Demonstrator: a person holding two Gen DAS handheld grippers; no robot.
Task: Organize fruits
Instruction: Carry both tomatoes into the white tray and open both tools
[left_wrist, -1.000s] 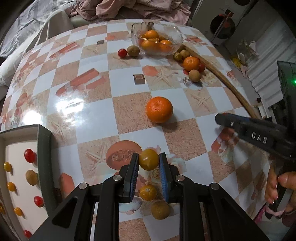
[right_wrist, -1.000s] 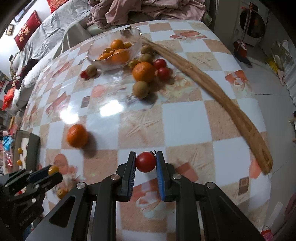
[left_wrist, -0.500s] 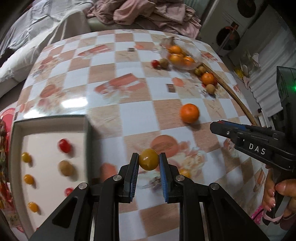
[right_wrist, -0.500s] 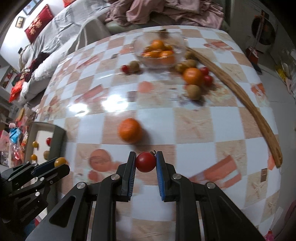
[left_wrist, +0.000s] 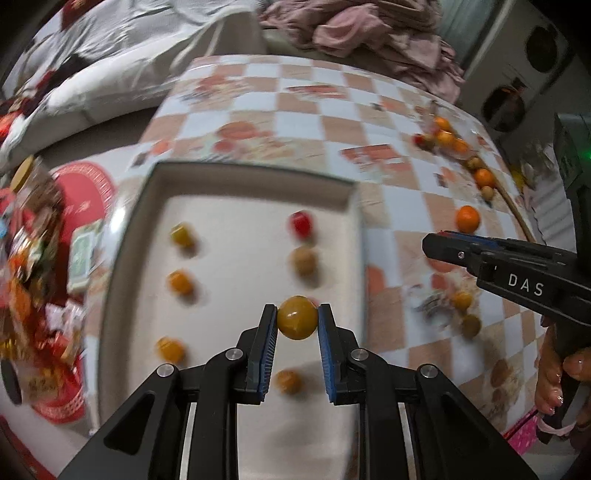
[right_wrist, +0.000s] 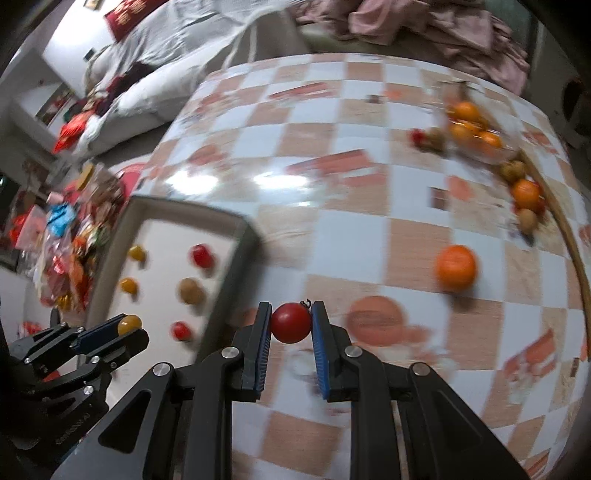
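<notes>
My left gripper (left_wrist: 297, 323) is shut on a yellow cherry tomato (left_wrist: 297, 322) and holds it above the white tray (left_wrist: 236, 206), over its near middle. The tray holds several small yellow, red and brown fruits in rows. My right gripper (right_wrist: 291, 325) is shut on a red cherry tomato (right_wrist: 291, 322) and hovers over the checked table just right of the tray (right_wrist: 242, 236). The left gripper also shows in the right wrist view (right_wrist: 125, 326), and the right gripper in the left wrist view (left_wrist: 443, 245).
A loose orange (right_wrist: 455, 267) lies on the table to the right. A glass bowl of oranges (right_wrist: 476, 140) with loose fruits around it stands at the far right by a curved wooden stick (right_wrist: 569, 236). Colourful packets (left_wrist: 33, 280) lie left of the tray.
Both grippers have swung left towards the tray, each still holding its tomato. The left one has gone from over the table to over the tray.
</notes>
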